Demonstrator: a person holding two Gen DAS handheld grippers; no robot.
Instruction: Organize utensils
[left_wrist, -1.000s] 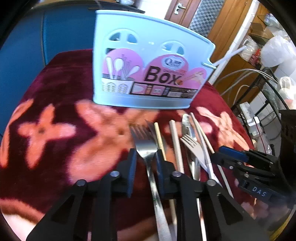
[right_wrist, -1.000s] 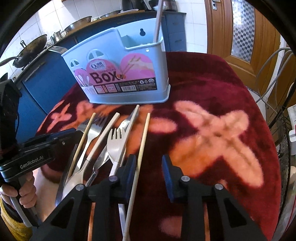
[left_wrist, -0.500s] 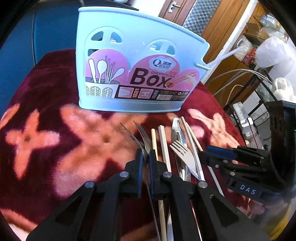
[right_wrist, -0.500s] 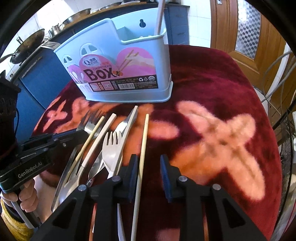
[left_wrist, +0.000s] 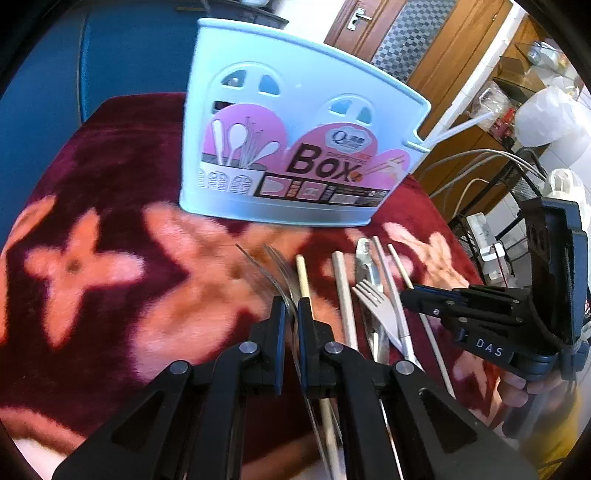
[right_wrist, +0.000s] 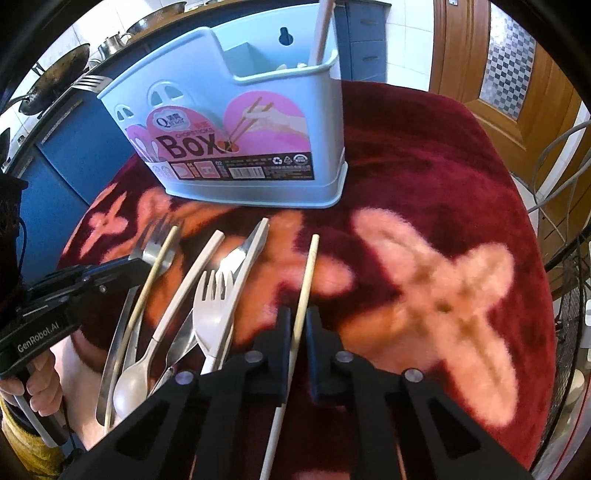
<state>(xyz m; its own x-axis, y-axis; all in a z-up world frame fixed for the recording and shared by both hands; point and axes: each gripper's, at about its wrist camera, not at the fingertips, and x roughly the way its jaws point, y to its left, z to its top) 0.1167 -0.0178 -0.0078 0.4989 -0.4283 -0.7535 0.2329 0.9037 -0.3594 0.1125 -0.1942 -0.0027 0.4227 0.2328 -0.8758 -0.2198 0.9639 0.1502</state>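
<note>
- Your left gripper (left_wrist: 290, 308) is clamped on the steel fork (left_wrist: 275, 264). A sec ago its jaws stood apart w/ the fork lying flat between them; now they're pinched tight and the fork is turned on edge, tines curving up toward the box.
- Your right gripper (right_wrist: 297, 318) has just been closing: a sec ago the pale chopstick (right_wrist: 306, 277) ran along its left finger w/ a wide gap on the other side; now both pads squeeze the chopstick between them.
- The blue utensil box (left_wrist: 295, 147) stands upright on the red flowered cloth (left_wrist: 92, 221), beyond the row of utensils; it hasn't been shifted.
- Left lying on the cloth between your two grippers: a bamboo chopstick (right_wrist: 155, 269), a cream spoon (right_wrist: 177, 299), a cream fork (right_wrist: 214, 314), a cream knife (right_wrist: 251, 251) and a steel spoon (right_wrist: 232, 258) partly under the cream pieces. Same spots as before.
- Hard to see: the steel fork's tines are motion-blurred in the left view; its handle is hidden behind the gripper fingers. The chopstick's near end runs off under the right gripper.
- One utensil handle (right_wrist: 320, 29) sticks up out of the box's right compartment, top cut off by the frame; can't tell what else is in the box.
</note>
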